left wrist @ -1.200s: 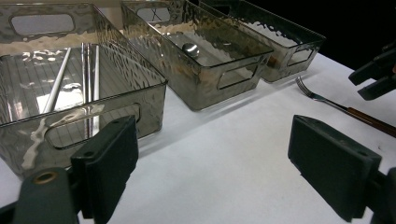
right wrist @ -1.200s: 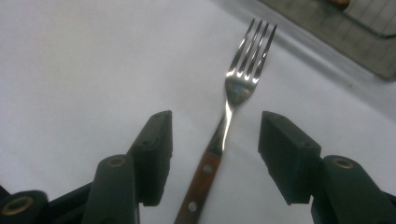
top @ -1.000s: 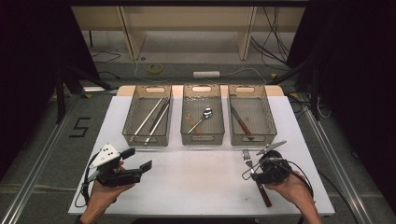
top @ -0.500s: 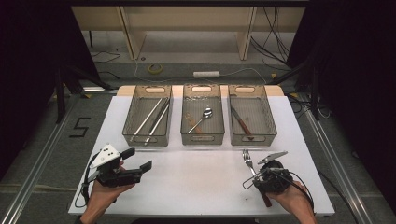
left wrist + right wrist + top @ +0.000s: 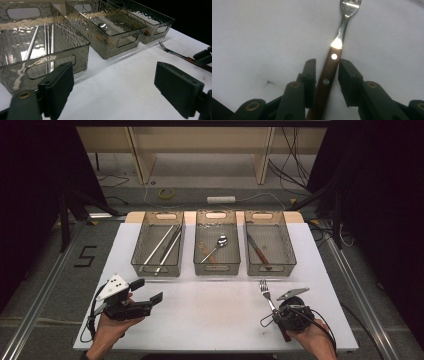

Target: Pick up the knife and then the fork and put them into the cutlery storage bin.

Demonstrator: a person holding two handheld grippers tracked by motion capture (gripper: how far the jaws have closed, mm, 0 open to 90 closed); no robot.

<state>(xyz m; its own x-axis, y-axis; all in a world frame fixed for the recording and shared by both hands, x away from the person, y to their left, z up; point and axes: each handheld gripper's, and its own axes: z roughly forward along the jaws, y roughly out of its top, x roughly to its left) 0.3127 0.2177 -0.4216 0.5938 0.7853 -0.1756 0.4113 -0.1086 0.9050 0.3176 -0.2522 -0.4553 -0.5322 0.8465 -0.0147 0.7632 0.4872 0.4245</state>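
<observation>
Two black jaws of my right gripper have just been closing around the fork — smooth wooden handle with rivets, shiny steel tines — lying flat on the white table, not yet clamped.

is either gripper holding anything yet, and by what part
Nothing held yet. The right gripper straddles the fork at its wooden handle, jaws closing, pads not yet pressing. The left gripper is open.
</observation>
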